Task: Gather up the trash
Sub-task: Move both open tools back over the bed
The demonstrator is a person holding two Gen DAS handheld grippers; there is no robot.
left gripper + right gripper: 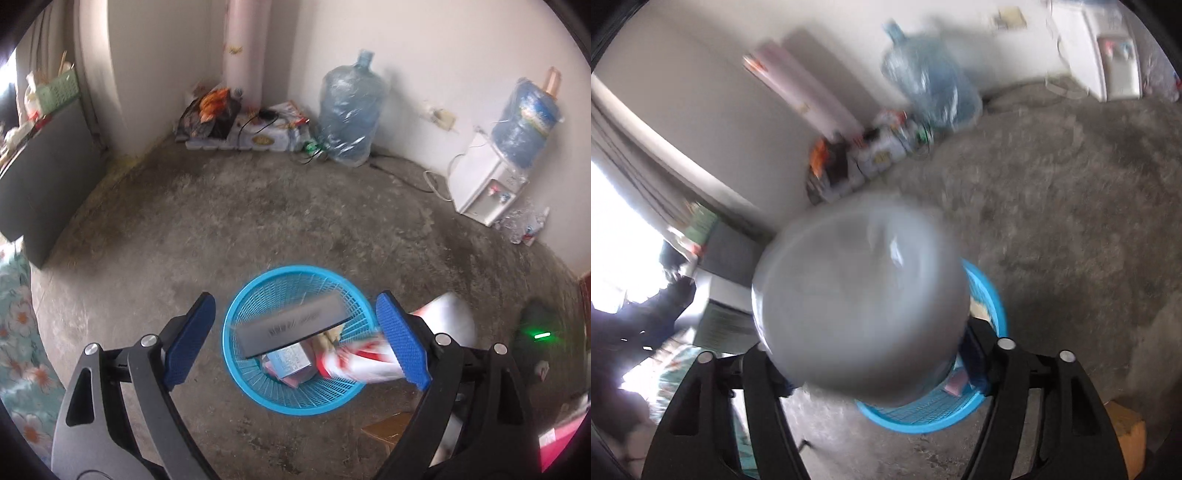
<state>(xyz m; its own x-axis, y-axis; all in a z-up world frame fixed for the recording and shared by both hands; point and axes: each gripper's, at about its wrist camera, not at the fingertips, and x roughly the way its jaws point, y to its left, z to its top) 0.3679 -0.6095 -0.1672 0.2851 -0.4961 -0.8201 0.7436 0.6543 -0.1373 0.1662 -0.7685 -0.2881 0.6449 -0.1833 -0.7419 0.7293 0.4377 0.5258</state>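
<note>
Lower left of the left wrist view, the left gripper (291,339) has its blue pads wide apart w/ nothing between them, hovering over the blue basket (255,380) on the concrete floor (258,206). Basket's bottom centre, already holding a grey box (291,326) and some smaller packets. Right of it, a red-white wrapper (369,360) hangs at the rim. Right wrist view: right gripper (875,365) has a blurry grey rounded thing (860,306) between its jaws, above the basket; can't tell if the pads are pressing on it or letting go. Looks like the drop step. Next move prob needs that thing to fall clear inside the rim.
</note>
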